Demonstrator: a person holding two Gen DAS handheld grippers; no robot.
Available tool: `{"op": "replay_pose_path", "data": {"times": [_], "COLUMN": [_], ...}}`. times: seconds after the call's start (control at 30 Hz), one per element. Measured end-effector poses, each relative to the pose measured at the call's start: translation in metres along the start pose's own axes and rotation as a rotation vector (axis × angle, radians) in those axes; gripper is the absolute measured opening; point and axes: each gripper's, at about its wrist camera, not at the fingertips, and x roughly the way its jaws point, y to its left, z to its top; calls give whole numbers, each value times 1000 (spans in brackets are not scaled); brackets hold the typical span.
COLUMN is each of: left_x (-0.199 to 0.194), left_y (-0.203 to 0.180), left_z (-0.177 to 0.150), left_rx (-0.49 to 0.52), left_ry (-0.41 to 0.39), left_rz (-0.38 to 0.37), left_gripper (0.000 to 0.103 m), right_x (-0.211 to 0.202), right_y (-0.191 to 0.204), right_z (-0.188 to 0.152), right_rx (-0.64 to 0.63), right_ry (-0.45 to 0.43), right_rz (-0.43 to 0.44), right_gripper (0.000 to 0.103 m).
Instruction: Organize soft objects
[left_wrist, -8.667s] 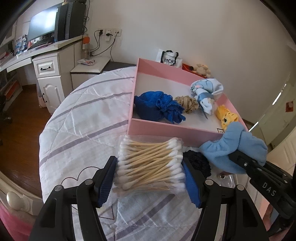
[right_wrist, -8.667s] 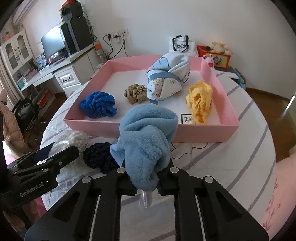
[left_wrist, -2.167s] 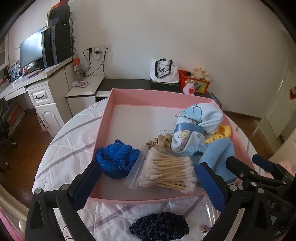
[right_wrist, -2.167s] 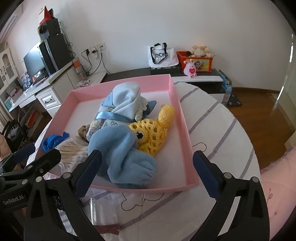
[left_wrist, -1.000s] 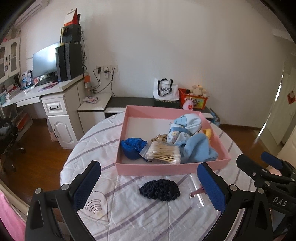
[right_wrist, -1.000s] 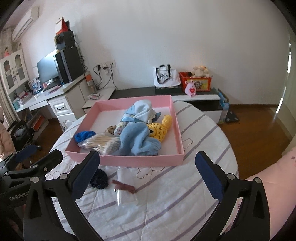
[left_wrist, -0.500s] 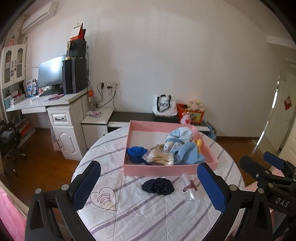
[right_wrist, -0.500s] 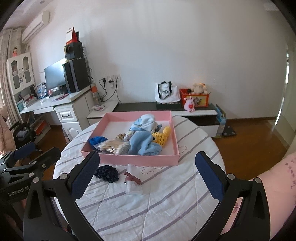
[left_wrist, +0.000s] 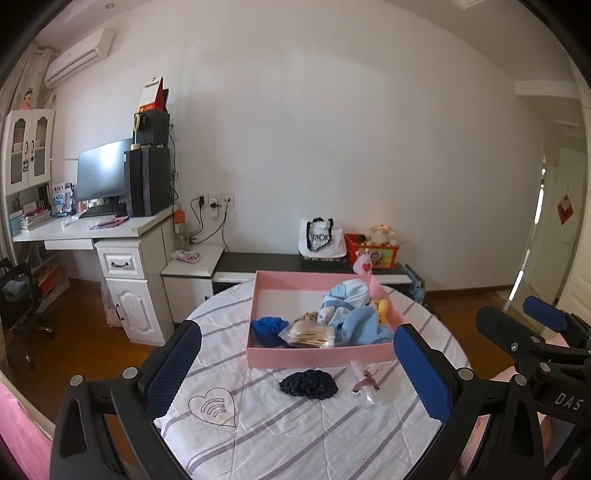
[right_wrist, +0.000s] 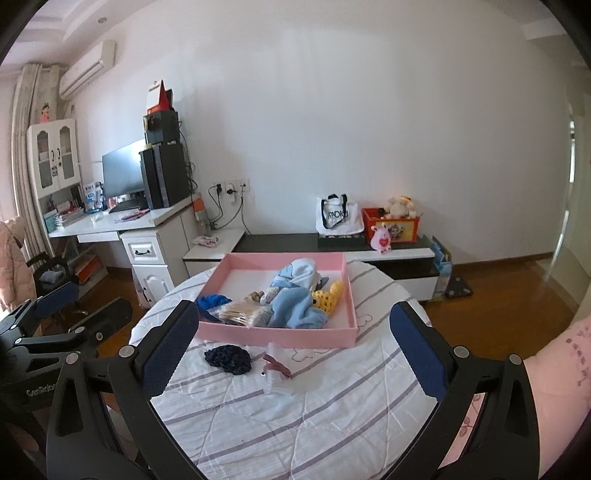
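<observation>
We are holding the left gripper (left_wrist: 299, 373) high above the round table (left_wrist: 295, 435) with its fingers spread wide and gripping nothing, and the right gripper (right_wrist: 291, 354) is hanging the same way, released and empty. In the left wrist view, the pink tray (left_wrist: 321, 356) is sitting toward 12 o'clock on the striped cloth, and the soft things are lying piled inside it: a blue knit piece (left_wrist: 269, 326) at the tray's 8 o'clock, a bag of cotton swabs (left_wrist: 312, 336) beside it, a light blue fleece (left_wrist: 364, 330) at 5 o'clock, and a patterned baby hat (left_wrist: 345, 297) behind them. A yellow crocheted toy (right_wrist: 328, 299) is resting against the tray's 3 o'clock side. Outside the tray, just at its 6 o'clock, a dark navy knit piece (left_wrist: 308, 384) is lying on the cloth, and near it, toward 3 o'clock, is what seems to be a small clear bag holding a reddish clip (right_wrist: 277, 369), too small to tell for sure.
</observation>
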Motion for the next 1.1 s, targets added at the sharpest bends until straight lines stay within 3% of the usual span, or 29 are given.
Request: {"op": "replay_pose_path", "data": {"times": [0.57,1.1], "left_x": [-34,-32], "left_y": [-8,-13], "left_z": [-9,-12], "left_rx": [20,21], "left_ry": [-105,-103], "left_rz": [-1,5], "left_gripper": [103,103], "right_x": [-40,-50], "right_y": [7,11], "right_z": [8,8], "right_rx": [-26,-34], "right_ry": [-104,-123], "right_rz": [3,1], "right_gripper": [103,103]}}
